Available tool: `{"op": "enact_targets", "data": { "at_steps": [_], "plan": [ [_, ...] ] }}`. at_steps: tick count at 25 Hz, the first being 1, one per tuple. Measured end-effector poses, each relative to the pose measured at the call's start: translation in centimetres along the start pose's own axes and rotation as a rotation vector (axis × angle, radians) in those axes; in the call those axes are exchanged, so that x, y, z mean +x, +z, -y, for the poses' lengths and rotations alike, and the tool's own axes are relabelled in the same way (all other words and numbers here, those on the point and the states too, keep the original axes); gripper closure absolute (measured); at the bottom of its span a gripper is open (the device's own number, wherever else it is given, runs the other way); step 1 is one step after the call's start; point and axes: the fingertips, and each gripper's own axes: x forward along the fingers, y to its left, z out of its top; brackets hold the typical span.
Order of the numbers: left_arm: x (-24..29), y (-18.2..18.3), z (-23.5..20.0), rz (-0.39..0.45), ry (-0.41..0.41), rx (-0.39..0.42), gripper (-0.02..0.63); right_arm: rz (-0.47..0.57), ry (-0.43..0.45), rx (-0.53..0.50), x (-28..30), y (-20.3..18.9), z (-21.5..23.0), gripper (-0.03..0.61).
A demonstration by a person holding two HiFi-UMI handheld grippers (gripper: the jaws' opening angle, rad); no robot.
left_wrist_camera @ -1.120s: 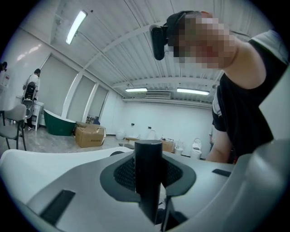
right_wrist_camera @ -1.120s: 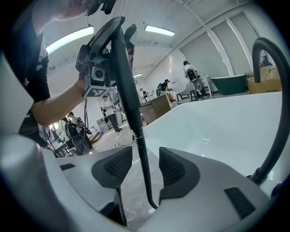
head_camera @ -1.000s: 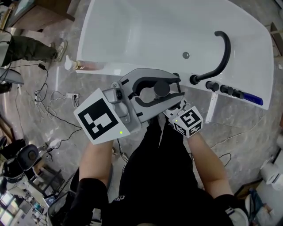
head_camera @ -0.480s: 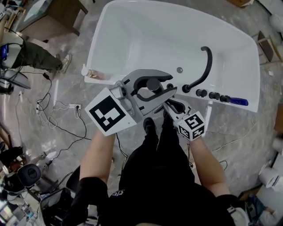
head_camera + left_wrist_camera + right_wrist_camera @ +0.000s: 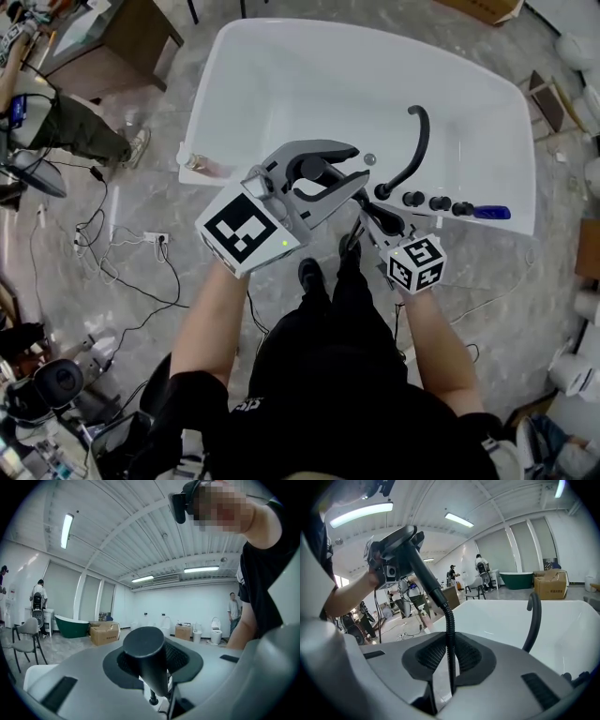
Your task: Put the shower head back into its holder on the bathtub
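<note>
Head view shows the left gripper [image 5: 354,167] clamped on the black stick-shaped shower head [image 5: 315,174], held level above the near rim of the white oval bathtub [image 5: 216,94]. Both grippers have risen over the last second. The right gripper [image 5: 367,214] has just been closing its jaws, which now pinch the black ribbed hose [image 5: 449,634]. With the hose under control, the head likely still needs carrying to the black fittings [image 5: 427,201] beside the curved black spout [image 5: 418,141].

Grey marble floor [image 5: 141,190], cables [image 5: 167,272], ribbed ceiling [image 5: 117,522], strip lights [image 5: 66,529], cardboard boxes [image 5: 105,633].
</note>
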Motion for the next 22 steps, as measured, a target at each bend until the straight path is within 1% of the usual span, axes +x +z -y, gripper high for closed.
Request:
{"op": "enact_targets", "data": {
  "at_steps": [3, 5, 11, 13, 17, 19, 20, 22],
  "plan": [
    [0.3, -0.6, -0.4, -0.001, 0.029, -0.022, 0.497, 0.018, 0.0, 0.021, -0.6, 0.0, 0.0, 0.509],
    [0.6, -0.5, -0.8, 0.012, 0.044, -0.043, 0.512, 0.022, 0.0, 0.028, -0.7, 0.2, 0.0, 0.509],
    [1.6, 0.8, -0.7, 0.067, 0.069, -0.139, 0.547, 0.038, 0.026, 0.041, -2.2, 0.4, 0.0, 0.509],
    [1.3, 2.2, -0.2, 0.077, 0.057, -0.136, 0.549, 0.049, 0.039, 0.029, -2.4, 0.5, -0.3, 0.508],
    [1.4, 5.1, 1.6, 0.09, 0.004, -0.081, 0.549, 0.06, 0.063, 0.025, -1.4, 0.0, -0.9, 0.472],
    [1.4, 6.4, 2.0, 0.12, -0.026, -0.095, 0.549, 0.037, 0.077, 0.032, -0.4, -0.8, -1.3, 0.415],
    [1.1, 7.2, 1.8, 0.139, -0.041, -0.111, 0.549, 0.019, 0.081, 0.032, 0.3, -1.2, -1.7, 0.405],
    [0.4, 8.6, 1.5, 0.173, -0.066, -0.139, 0.549, -0.025, 0.075, 0.024, 1.6, -2.3, -2.1, 0.405]
  ]
}}
